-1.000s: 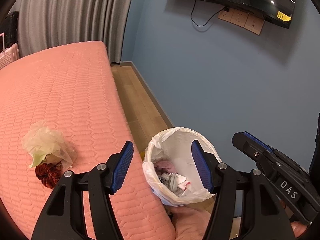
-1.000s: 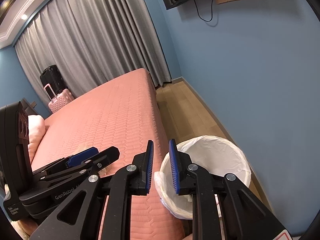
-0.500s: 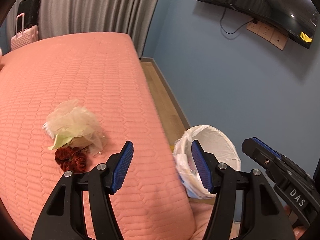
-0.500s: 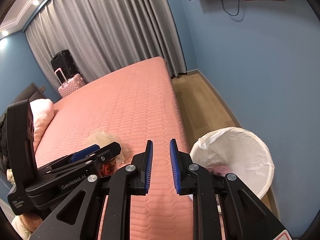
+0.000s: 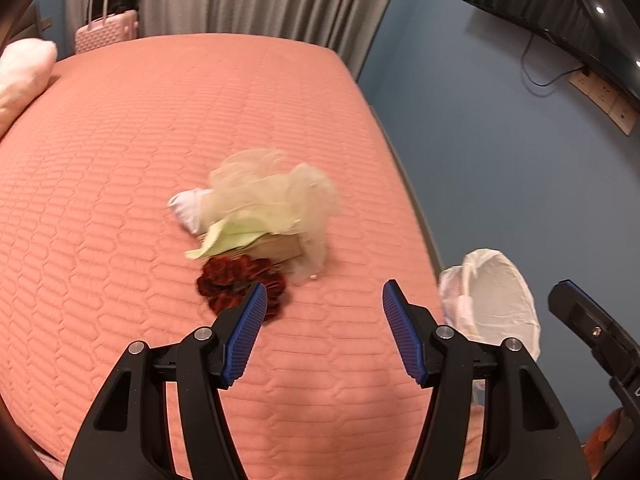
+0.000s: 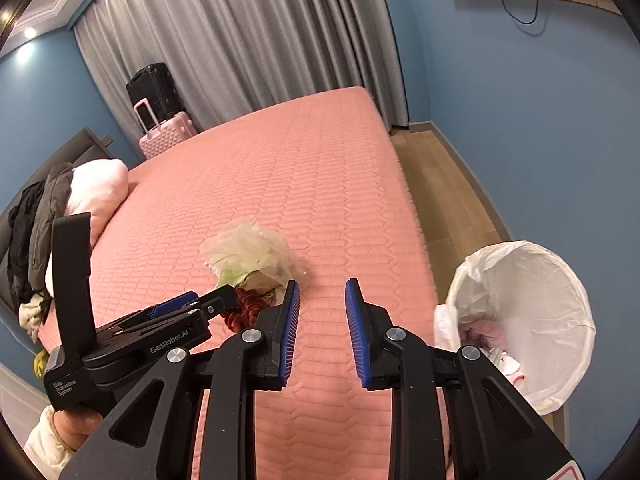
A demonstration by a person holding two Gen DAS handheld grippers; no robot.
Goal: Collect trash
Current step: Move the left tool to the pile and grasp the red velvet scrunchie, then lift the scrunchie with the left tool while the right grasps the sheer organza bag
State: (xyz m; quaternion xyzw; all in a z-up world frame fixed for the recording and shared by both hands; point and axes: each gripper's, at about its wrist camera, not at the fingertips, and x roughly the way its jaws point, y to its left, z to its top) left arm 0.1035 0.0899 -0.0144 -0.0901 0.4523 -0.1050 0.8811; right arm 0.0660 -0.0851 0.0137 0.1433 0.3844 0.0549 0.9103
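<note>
Pink bed (image 5: 120,140), trash pile (image 5: 260,216), lined bin (image 6: 520,312)

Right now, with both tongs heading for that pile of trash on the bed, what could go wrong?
1. The pile is loose: gauzy wrap, a green leaf, a red scrunchie. One pinch may lift only part of it.
2. The left tongs are open over the bed; closing low could snag the quilted cover.
3. The bin stands on the floor off the bed's edge, so light scraps could drop short during the carry.
</note>
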